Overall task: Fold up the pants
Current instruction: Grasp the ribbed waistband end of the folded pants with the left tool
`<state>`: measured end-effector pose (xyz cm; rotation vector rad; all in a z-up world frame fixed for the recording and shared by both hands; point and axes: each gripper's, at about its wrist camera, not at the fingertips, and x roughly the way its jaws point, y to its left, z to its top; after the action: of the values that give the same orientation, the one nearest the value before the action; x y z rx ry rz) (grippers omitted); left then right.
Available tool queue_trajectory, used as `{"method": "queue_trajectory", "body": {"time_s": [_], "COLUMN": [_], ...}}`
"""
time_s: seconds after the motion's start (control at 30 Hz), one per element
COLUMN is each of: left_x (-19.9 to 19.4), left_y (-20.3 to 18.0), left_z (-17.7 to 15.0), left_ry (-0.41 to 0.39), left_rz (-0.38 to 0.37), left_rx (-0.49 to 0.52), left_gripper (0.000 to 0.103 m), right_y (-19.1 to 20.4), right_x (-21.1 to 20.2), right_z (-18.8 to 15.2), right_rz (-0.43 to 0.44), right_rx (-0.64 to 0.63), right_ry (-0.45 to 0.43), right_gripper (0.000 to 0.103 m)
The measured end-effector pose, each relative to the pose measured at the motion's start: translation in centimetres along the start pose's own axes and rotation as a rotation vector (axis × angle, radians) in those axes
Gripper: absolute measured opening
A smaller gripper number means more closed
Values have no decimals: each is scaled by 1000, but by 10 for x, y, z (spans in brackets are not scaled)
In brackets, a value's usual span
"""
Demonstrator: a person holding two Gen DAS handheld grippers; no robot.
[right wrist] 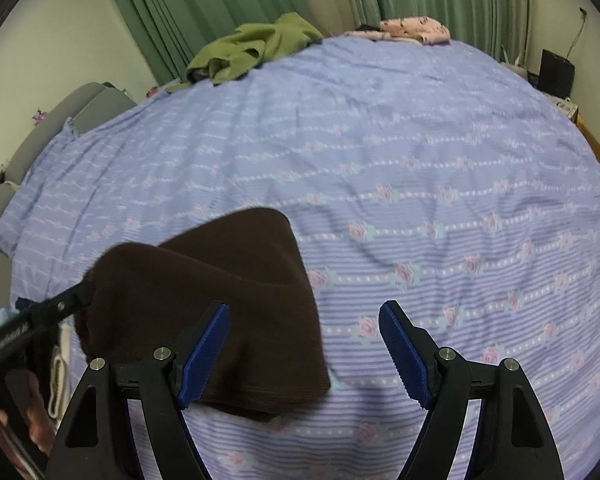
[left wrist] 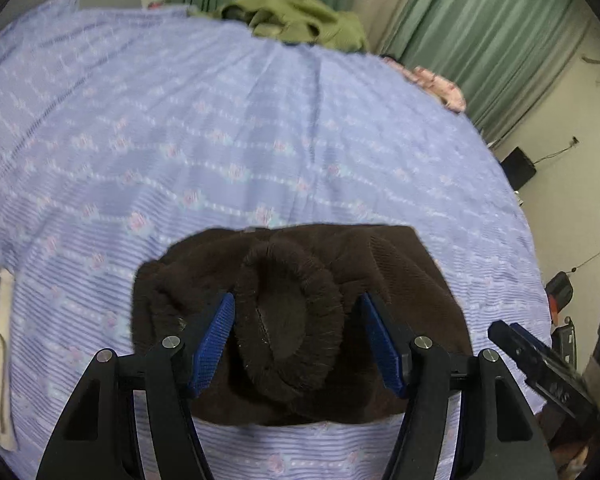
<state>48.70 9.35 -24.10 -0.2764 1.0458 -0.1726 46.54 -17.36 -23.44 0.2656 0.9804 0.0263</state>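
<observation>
Fingers of the left gripper (left wrist: 298, 344) stand spread wide, blue pads to either side of a raised loop of fabric on the brown pants (left wrist: 300, 320); they straddle the loop without pinching it, and whether either pad brushes the cloth cannot be told. Fingers of the right gripper (right wrist: 304, 352) are likewise spread and hold nothing: the left pad (right wrist: 204, 356) sits over the near edge of the pants, the right pad over bare bedsheet (right wrist: 420, 184).

Pants lie in a compact bundle at the near edge of the bed, on the blue flowered sheet. Right-wrist view shows a smooth folded top and squared corner; left-wrist view shows a bunched, open loop (probably waistband or leg opening) on top.

Judgement: folding appears far along, both tools released, with the bundle being tidied or checked. Next move likely calls for flattening that loop without disturbing the layers beneath.

Green garment (left wrist: 300, 20) and pink cloth (right wrist: 416, 26) lie well apart at the far side
</observation>
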Motion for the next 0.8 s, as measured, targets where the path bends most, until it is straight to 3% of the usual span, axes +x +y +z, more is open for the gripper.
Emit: {"method": "queue_trajectory", "body": {"time_s": [0.07, 0.2, 0.3, 0.37, 0.53, 0.8], "left_x": [2, -36, -51, -42, -27, -4], "left_y": [0, 11, 28, 41, 54, 42], "left_z": [-4, -15, -26, -31, -35, -42], "left_ry": [12, -69, -97, -73, -20, 49], "left_rz": [-19, -65, 2, 80, 15, -14], "left_rx": [1, -34, -39, -42, -109, -68], "left_gripper": [21, 21, 29, 40, 51, 45], "right_y": [0, 7, 17, 23, 32, 28], "right_x": [5, 4, 1, 4, 17, 33], "right_z": [-2, -4, -8, -12, -25, -34], "right_rz": [10, 28, 48, 54, 55, 43], "right_rx": [5, -20, -45, -66, -99, -82], "right_ry": [9, 4, -10, -1, 44, 97], "right_gripper": [78, 78, 78, 78, 78, 78]}}
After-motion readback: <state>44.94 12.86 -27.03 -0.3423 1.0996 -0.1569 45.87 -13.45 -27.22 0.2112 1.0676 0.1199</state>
